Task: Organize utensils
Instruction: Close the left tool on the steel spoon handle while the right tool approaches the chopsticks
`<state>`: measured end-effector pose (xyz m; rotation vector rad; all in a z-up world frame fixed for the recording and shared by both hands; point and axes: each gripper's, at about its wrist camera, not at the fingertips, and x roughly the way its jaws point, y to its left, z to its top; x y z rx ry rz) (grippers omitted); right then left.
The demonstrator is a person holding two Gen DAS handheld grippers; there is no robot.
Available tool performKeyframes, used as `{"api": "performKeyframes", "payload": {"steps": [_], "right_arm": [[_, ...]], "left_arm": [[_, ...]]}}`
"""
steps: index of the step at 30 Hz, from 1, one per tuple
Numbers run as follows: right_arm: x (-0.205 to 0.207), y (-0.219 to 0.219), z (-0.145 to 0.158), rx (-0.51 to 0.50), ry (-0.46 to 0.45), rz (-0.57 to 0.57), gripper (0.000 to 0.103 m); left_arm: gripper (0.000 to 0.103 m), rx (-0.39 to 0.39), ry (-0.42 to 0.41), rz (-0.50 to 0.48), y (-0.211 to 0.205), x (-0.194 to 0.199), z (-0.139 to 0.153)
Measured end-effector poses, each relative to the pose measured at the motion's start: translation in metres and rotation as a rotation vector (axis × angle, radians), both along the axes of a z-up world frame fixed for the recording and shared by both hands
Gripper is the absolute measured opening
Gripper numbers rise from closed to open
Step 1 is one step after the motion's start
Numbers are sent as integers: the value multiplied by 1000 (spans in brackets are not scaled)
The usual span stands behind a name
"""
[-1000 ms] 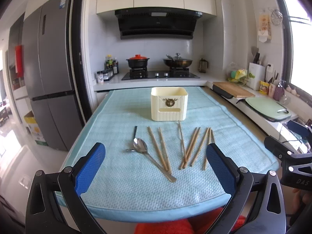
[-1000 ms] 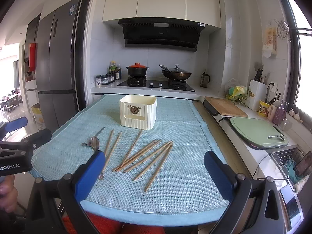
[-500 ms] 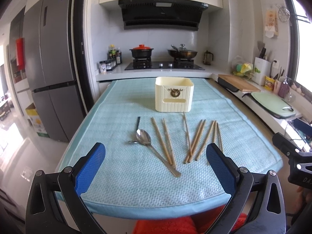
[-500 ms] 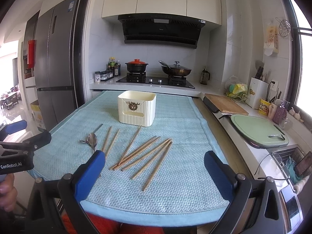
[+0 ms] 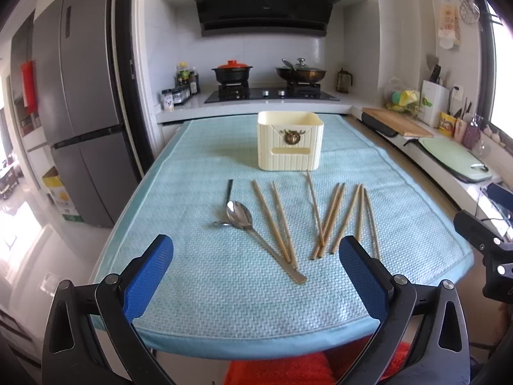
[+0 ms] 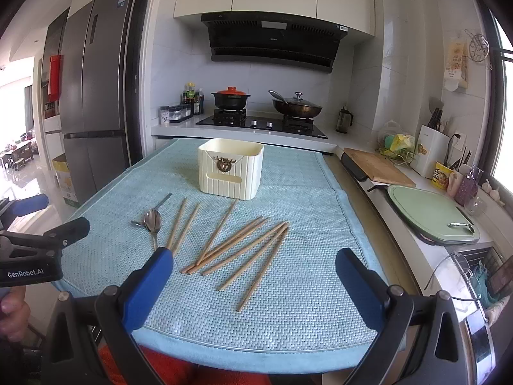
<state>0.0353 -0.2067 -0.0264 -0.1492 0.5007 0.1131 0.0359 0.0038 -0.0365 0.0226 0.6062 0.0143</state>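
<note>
Both the left gripper [image 5: 256, 258] and right gripper [image 6: 254, 271] hold their blue fingers wide apart, empty, over the near edge of the worktop's light blue mat [image 5: 224, 295]. Wooden chopsticks [image 5: 333, 218] and a metal spoon [image 5: 240, 216] lie mid-mat; the cream holder [image 5: 290, 141] stands farther, before the stove [image 5: 271, 94]. Only the right view shows a hand [image 6: 12, 311].

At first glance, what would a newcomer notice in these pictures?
First the wooden chopsticks scattered across the middle of the light blue mat, with metal spoons lying to their left. Behind them, at the far end of the mat, stands an upright cream utensil box. Both the left gripper and the right gripper hover open at the near edge.
</note>
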Motion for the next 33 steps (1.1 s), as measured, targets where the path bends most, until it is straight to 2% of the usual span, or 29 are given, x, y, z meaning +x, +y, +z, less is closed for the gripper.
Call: {"api": "performKeyframes", "payload": {"steps": [4,7,17,23,25,27,30,33], "right_arm": [[6,4,-5,-9,18,16,103],[14,3,-12,0,47,24,103],[58,-41,-41,54,152,-46,103],[105,-66,-70,130,291,-67,102],[118,-69,-80,151,330,-61,98],[130,-72,-90,174,372,-50,78],[143,-76,-103,220,433,-49,73],[149,-76,-108,253,453,-40,72]], "left_arm": [[103,-37,56,-16,9,12,-13],[103,-58,104,11,21,25,-25],[103,-143,187,90,70,56,-60],[103,-124,241,90,81,79,-83],[103,-138,258,89,88,86,-87],[103,-167,269,85,96,91,-88],[103,-202,276,66,106,98,-89],[103,-208,268,42,109,107,-92]]}}
